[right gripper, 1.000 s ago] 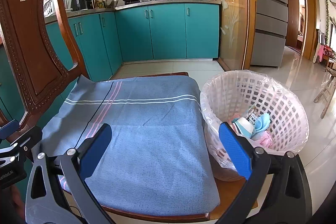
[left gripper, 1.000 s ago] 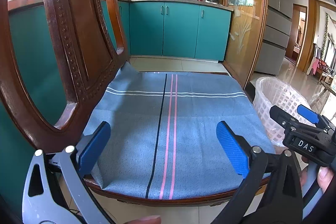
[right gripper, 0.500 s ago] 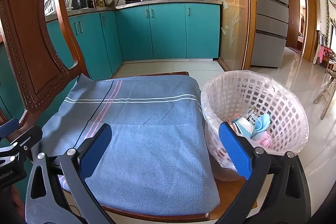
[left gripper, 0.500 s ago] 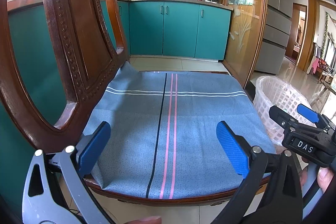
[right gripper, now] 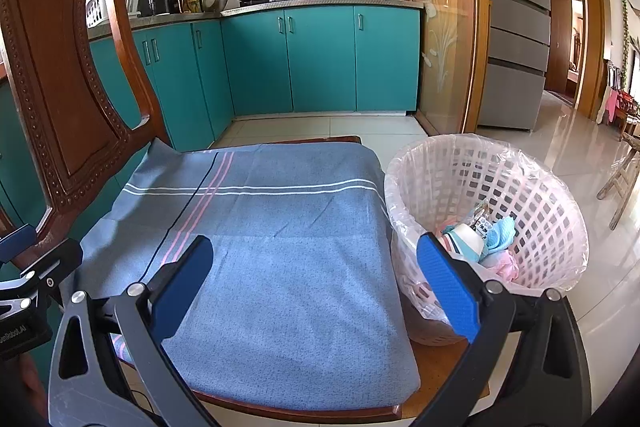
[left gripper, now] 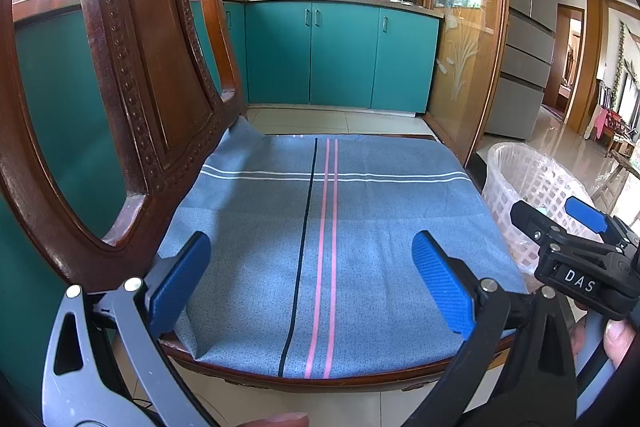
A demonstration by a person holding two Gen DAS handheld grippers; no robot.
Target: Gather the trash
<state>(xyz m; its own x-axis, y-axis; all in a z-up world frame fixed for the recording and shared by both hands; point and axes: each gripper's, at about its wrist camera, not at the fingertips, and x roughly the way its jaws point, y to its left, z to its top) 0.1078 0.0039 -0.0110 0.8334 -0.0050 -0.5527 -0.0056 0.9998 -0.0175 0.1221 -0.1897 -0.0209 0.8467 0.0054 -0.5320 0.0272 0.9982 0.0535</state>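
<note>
Now: trash [right gripper: 480, 241] sits inside lined white basket [right gripper: 560, 211], centre-right of right-wrist frame, beside blue cloth [right gripper: 280, 247] on wooden chair [left gripper: 132, 99]. L gripper [left gripper: 312, 281] & R gripper [right gripper: 316, 283] both spread wide, nothing held, low in frame.

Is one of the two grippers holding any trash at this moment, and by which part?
No. The left gripper and the right gripper are both open, with only the blue cloth showing between their fingers. The trash lies in the basket.
</note>
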